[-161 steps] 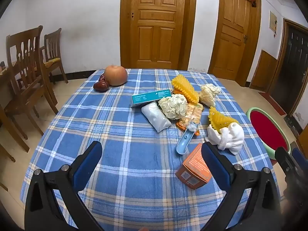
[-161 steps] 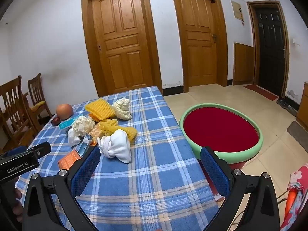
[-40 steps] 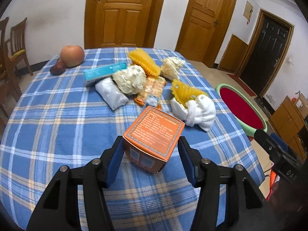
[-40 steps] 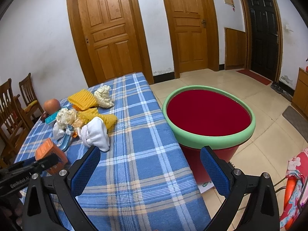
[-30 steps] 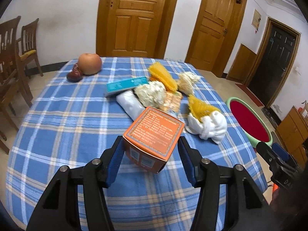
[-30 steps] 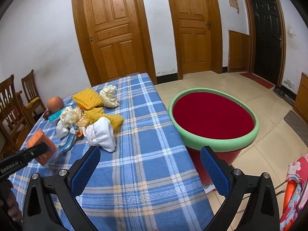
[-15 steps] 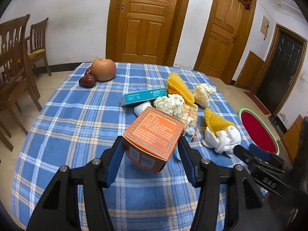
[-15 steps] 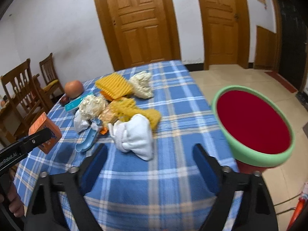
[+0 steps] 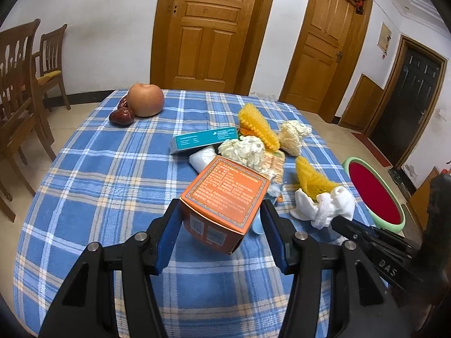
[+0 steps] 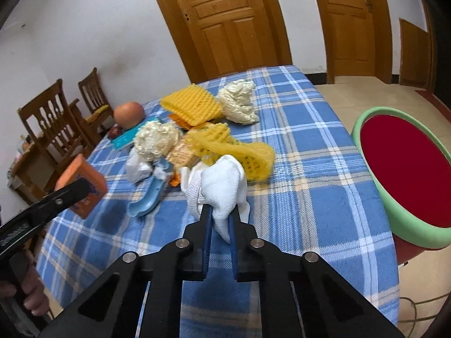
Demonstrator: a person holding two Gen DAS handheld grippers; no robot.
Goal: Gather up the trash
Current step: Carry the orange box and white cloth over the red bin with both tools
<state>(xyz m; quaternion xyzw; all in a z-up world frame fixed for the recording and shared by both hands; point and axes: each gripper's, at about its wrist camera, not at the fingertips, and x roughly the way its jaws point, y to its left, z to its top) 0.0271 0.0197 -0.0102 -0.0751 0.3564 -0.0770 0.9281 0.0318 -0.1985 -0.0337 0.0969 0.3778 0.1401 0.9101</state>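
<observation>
My left gripper (image 9: 221, 221) is shut on an orange box (image 9: 224, 197) and holds it above the blue plaid table (image 9: 93, 169). The box also shows in the right wrist view (image 10: 81, 186). My right gripper (image 10: 220, 215) is shut on a white foam net wad (image 10: 218, 186), which also shows in the left wrist view (image 9: 324, 205). A pile of trash lies behind it: yellow foam nets (image 10: 234, 148), crumpled paper balls (image 10: 156, 139), a teal box (image 9: 204, 139), a clear bag (image 9: 203, 157). A red bin with a green rim (image 10: 406, 169) stands to the right of the table.
An apple (image 9: 145, 100) and dark dates (image 9: 121, 117) sit at the table's far left corner. A blue scoop (image 10: 146, 200) lies by the pile. Wooden chairs (image 9: 19, 84) stand left of the table. Wooden doors (image 9: 208, 28) are behind.
My right gripper has moved left over the table and shut on the white foam wad. My left gripper still holds the orange box, with the view tilted slightly higher.
</observation>
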